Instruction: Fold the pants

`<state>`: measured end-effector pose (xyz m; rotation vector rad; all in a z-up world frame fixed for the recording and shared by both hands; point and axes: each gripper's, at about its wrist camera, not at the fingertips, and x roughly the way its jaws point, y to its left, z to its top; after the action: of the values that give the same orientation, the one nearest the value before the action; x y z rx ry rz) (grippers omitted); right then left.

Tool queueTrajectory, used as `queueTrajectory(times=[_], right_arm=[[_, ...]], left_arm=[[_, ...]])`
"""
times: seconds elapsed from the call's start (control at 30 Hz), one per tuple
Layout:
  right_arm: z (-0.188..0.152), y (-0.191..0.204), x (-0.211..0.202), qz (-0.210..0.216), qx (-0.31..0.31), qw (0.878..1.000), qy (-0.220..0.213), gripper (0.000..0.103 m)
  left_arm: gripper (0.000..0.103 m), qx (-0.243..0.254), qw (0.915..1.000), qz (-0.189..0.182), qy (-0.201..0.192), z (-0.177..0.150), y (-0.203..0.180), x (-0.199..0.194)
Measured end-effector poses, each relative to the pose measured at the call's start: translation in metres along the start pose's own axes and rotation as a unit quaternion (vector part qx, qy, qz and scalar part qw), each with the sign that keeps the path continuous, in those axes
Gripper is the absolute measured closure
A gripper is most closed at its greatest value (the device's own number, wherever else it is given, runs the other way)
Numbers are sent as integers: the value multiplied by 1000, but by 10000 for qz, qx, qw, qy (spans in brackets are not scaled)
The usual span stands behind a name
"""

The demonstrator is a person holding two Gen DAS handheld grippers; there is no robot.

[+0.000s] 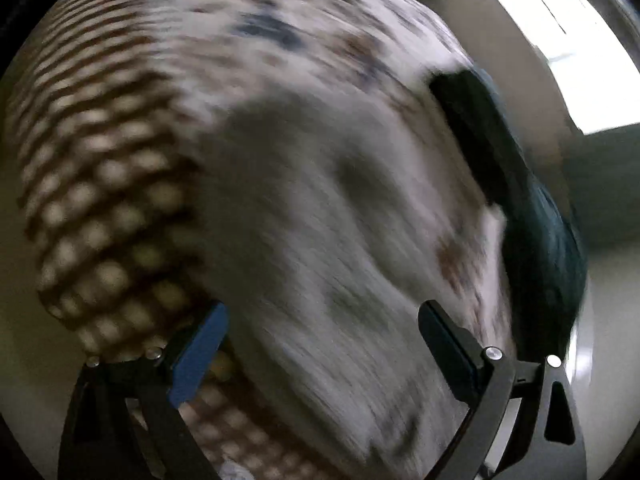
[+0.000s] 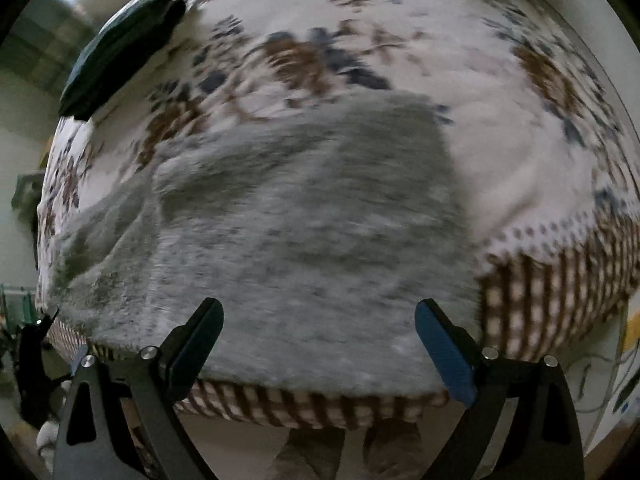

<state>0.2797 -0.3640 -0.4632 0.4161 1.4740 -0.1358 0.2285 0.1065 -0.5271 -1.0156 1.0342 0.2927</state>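
Grey pants (image 2: 304,216) lie spread on a bed with a white floral cover (image 2: 500,128), reaching its near edge. In the left wrist view the pants (image 1: 320,208) are blurred by motion. My left gripper (image 1: 324,328) is open and empty, just above the pants. My right gripper (image 2: 320,332) is open and empty, over the pants' near edge at the bed's front side.
A dark green folded cloth (image 2: 120,48) lies at the bed's far left corner; it also shows in the left wrist view (image 1: 512,184). The cover's brown checked border (image 2: 560,292) hangs over the bed edge. Feet in slippers (image 2: 348,456) stand on the floor below.
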Motion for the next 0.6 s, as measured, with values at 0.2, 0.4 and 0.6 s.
queueTrajectory(times=[0.2, 0.4, 0.6], right_arm=[[15, 46, 55, -376, -420, 9984, 104, 5], [17, 60, 90, -579, -432, 9971, 249, 5], [11, 63, 95, -698, -516, 9958, 278, 5]], left_arm=[[6, -465, 9984, -111, -289, 45, 26, 33], [6, -811, 9963, -160, -228, 70, 36, 66], [85, -611, 9953, -580, -467, 74, 19, 59]])
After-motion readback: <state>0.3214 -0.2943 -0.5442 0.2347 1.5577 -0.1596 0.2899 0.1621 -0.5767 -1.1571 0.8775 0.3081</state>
